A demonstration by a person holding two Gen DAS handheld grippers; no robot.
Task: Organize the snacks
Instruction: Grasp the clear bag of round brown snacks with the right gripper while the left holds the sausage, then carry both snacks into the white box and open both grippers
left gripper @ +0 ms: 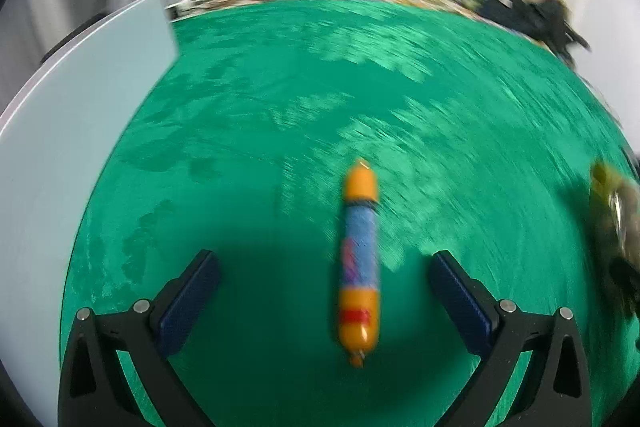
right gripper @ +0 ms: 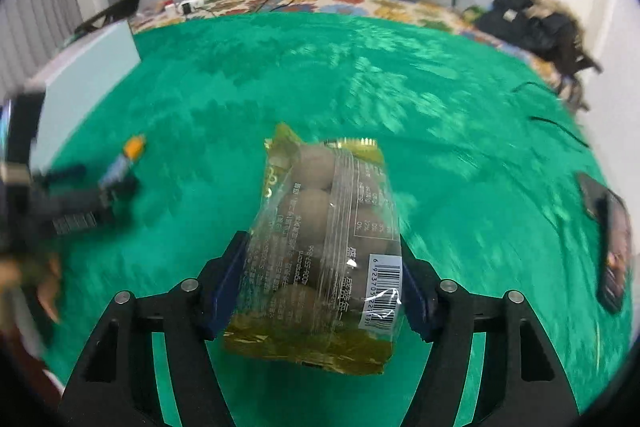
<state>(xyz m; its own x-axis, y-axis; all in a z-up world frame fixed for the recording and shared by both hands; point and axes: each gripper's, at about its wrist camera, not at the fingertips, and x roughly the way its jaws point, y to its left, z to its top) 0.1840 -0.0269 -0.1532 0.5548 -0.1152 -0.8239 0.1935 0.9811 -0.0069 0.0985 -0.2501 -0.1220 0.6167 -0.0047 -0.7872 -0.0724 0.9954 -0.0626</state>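
Right gripper [right gripper: 322, 277] pinches the soft, crinkly egg pack [right gripper: 324, 251] at its near sides, likely slippery; left gripper [left gripper: 324, 283] gapes wide around the stiff sausage [left gripper: 359, 259] on the green cloth [left gripper: 280, 87]

Snack bag [right gripper: 324, 251]: white barcode sticker at its lower right corner, digits starting 6 9237; other print too blurred to read.

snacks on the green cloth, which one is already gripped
The clear yellow-edged bag of round brown snacks, clamped between the right gripper. The orange and blue sausage stick lies loose between the open left gripper.
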